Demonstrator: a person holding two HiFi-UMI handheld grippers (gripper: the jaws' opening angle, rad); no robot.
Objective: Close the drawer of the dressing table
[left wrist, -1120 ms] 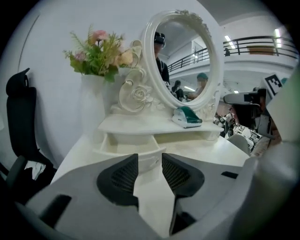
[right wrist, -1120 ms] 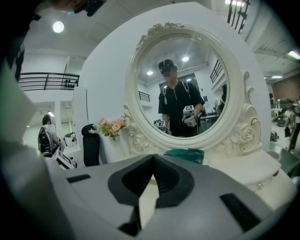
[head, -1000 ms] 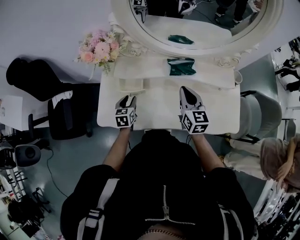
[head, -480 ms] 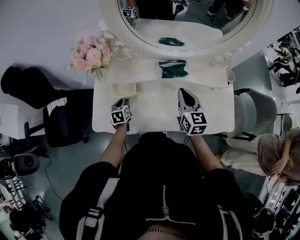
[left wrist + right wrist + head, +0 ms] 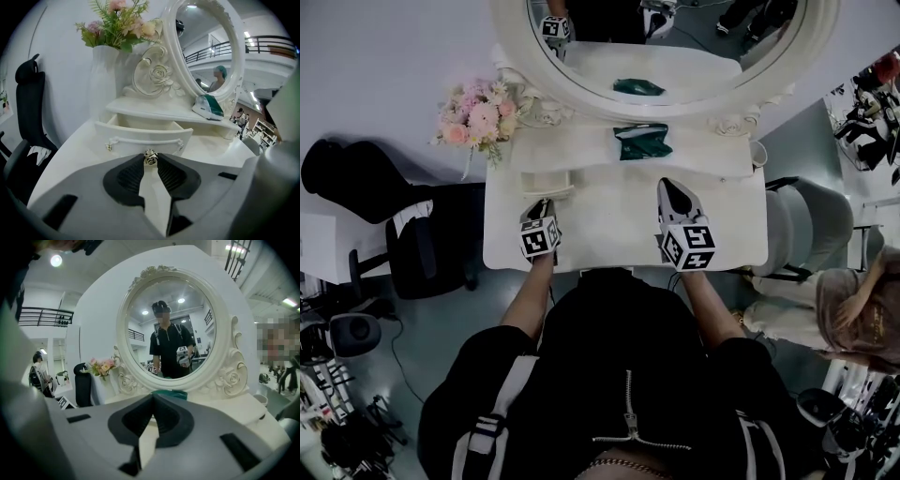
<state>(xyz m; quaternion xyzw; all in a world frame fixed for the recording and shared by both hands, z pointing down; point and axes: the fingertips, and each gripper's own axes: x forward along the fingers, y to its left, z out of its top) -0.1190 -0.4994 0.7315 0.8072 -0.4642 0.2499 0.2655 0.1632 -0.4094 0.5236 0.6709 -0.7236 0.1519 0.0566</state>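
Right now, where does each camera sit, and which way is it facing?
Head view: on the person's head, looking steeply down at the dressing table; arms, torso, left tool and right tool show.
Left gripper view: on the left tool, facing the open drawer; its jaws are closing on the drawer knob.
Right gripper view: on the right tool, jaws together, facing the mirror.
Shared: both gripper views show the green pouch and flowers.

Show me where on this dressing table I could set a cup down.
Bare tabletop lies right of the right hand-held gripper, out to the edge, and in the middle before the green pouch. The back left is crowded: flowers, open drawer, left hand-held gripper with jaws closing on the drawer knob.
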